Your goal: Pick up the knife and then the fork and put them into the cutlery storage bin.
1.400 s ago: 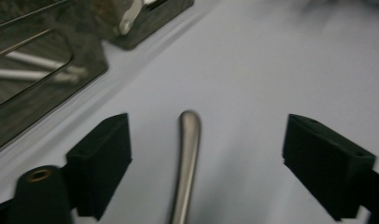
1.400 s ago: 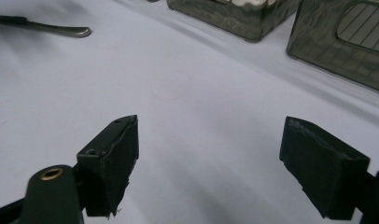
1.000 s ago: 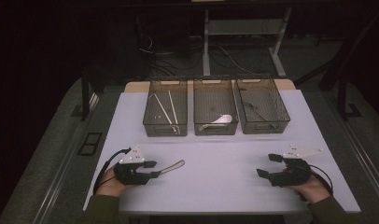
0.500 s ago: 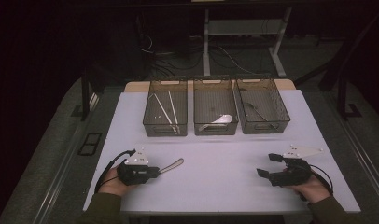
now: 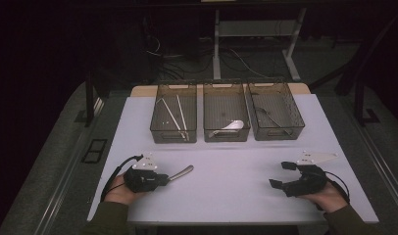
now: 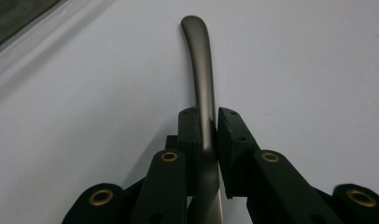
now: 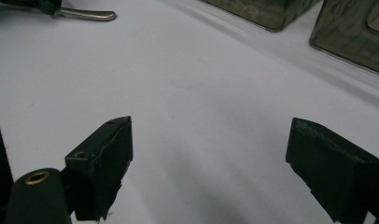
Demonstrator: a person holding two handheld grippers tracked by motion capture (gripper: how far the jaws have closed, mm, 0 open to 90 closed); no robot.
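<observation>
A smooth, satin-finished metal handle (image 6: 201,70) is seen on the matt white table (image 5: 236,181). The three bins (image 5: 226,120) appear as translucent smoky plastic. The left gripper (image 6: 207,128) pads are matt black.

No readable text, label, brand, number or sign anywhere.

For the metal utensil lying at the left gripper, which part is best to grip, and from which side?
Grip the flat handle stem of the metal utensil across its narrow width, coming in along its length from the person's side. The left gripper is already shut on it there, its jaws either side of the stem, the curved handle end pointing away.
</observation>
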